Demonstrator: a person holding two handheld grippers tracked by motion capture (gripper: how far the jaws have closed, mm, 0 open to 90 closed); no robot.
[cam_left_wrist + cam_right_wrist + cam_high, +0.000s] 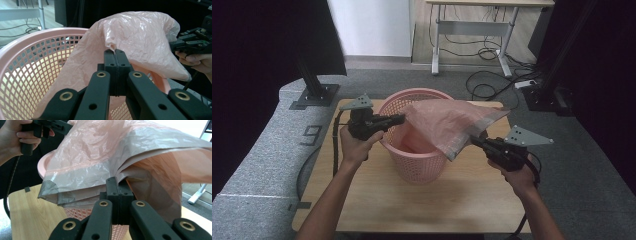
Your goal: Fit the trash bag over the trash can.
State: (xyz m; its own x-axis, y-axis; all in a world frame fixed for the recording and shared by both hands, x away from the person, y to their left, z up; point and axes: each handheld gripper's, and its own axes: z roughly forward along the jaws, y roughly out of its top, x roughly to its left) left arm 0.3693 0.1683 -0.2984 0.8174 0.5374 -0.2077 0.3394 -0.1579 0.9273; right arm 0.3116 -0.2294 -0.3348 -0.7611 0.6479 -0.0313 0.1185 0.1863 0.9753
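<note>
A pink mesh basket (pixel 414 165) stands in the middle of the wooden table (pixel 362 205). A thin pink plastic bag (pixel 452 122) is stretched over its opening and hangs partly inside. My left gripper (pixel 401 118) is at the basket's left rim, shut on the bag's edge (pixel 112 47). My right gripper (pixel 473 140) is at the basket's right side, shut on the bag's grey-banded edge (pixel 117 176). The basket (pixel 32 62) (pixel 75 213) appears beneath the bag in both gripper views.
Grey carpeted floor (pixel 592 150) surrounds the table. Black stands (pixel 314 92) (pixel 544 95) rise at the far left and right. A white desk frame (pixel 472 30) and loose cables (pixel 492 80) lie beyond the table.
</note>
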